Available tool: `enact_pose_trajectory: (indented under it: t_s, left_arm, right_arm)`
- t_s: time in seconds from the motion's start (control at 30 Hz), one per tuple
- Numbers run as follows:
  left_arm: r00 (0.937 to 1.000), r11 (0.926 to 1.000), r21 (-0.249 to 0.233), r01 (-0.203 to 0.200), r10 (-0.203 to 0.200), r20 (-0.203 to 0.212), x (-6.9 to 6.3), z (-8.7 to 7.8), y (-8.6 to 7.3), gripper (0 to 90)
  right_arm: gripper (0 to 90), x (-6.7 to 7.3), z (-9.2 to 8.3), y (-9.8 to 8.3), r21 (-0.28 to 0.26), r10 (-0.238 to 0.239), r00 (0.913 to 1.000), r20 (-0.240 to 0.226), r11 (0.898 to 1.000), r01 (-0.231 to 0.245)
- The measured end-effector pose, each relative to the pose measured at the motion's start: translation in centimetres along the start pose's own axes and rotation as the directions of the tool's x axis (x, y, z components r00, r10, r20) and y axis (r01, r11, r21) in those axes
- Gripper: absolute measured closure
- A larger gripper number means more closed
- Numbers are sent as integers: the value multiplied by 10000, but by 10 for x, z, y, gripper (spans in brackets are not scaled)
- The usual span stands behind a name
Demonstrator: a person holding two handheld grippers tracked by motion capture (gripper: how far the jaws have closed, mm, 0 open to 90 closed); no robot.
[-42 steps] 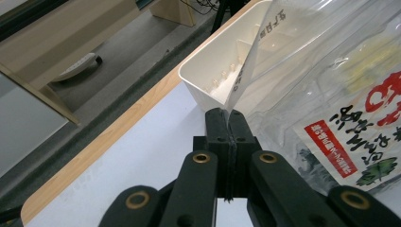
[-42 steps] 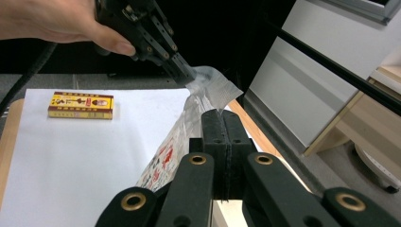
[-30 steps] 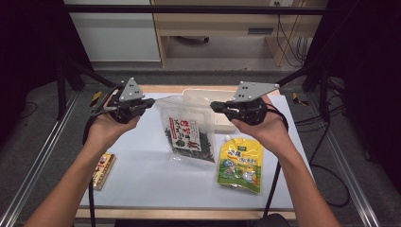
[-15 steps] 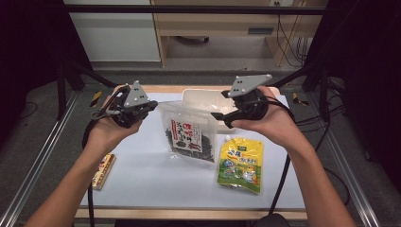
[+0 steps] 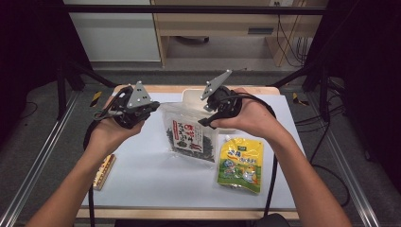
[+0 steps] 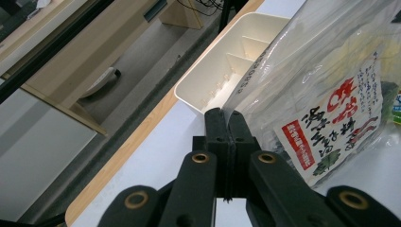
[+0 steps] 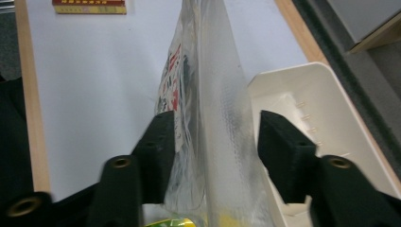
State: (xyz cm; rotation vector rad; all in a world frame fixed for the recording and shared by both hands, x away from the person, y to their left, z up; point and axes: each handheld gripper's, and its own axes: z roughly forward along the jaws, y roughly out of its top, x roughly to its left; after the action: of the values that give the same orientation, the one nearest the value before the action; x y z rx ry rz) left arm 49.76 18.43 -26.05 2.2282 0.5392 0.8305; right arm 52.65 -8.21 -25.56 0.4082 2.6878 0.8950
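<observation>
**Seaweed bag pinched at one corner, loose at the other**

Left claw (image 5: 153,105) clamped together on the upper left corner of the clear seaweed bag (image 5: 189,135), jaws pressed flat on the film with no gap between them in the left gripper view (image 6: 228,124). Right claw (image 5: 208,117) at the bag's upper right edge, jaws apart after just closing partway; in the right gripper view (image 7: 215,142), the bag's clear film standing on edge between the two pads, brushing or nearly brushing the left one and clear of the right one, so no grip there.

Bag raised at its top edge between both hands, lower end down on the white surface (image 5: 142,175), red-and-white label facing up toward the high view. White divided tray (image 5: 191,96) just behind the bag at the far edge of the surface, its compartments visible past the bag's corner in the left gripper view (image 6: 222,71). Yellow-green snack pouch (image 5: 241,163) lying flat just right of the bag, under the right forearm. Small red-and-yellow box (image 5: 104,171) near the surface's left edge, well apart from the bag, beside the left forearm.
</observation>
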Motion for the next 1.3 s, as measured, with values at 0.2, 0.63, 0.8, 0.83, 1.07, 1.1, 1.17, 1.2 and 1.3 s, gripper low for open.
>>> enact_pose_trajectory:
  t_s: [0.2, 0.63, 0.8, 0.83, 1.07, 1.1, 1.17, 1.2, 1.3]
  left_arm:
    - [10000, 10000, -16, 23, -23, 17, 0, 0, -1, 899]
    - [9712, 9582, -1663, 2329, -2379, -104, 11, -19, -32, 306]
    - [9534, 9447, -1377, 2975, -3017, -97, 3, -15, -56, 178]
    - [9511, 9442, -1238, 3051, -3086, -93, 1, -12, -61, 154]
    - [9325, 9286, -853, 3611, -3607, 210, -14, 8, -90, 112]
    - [9305, 9266, -849, 3663, -3655, 253, -16, 11, -94, 109]
    - [9250, 9226, -669, 3800, -3785, 342, -21, 18, -102, 106]
    - [9221, 9206, -551, 3866, -3848, 406, -25, 24, -109, 102]
    - [9173, 9165, -458, 3974, -3954, 467, -30, 32, -120, 102]
  right_arm:
    - [762, 1, 6, 0, 352, 45, 9995, -306, 9994, -34]
    - [819, -9, -19, -4, -304, 1337, 9907, -254, 9905, -1344]
    - [822, -14, -38, -2, -812, 1853, 9827, 33, 9795, -1845]
    - [822, -17, -46, -1, -1107, 2006, 9796, 146, 9740, -1979]
    - [822, -28, -65, 0, -1736, 2639, 9630, 552, 9523, -2511]
    - [822, -30, -67, 0, -1850, 2690, 9611, 622, 9494, -2537]
    - [822, -34, -72, 0, -2028, 2901, 9531, 861, 9417, -2683]
    - [822, -38, -76, 1, -2277, 3108, 9447, 1047, 9322, -2814]
    - [824, -43, -80, 3, -2477, 3358, 9338, 1238, 9217, -2986]
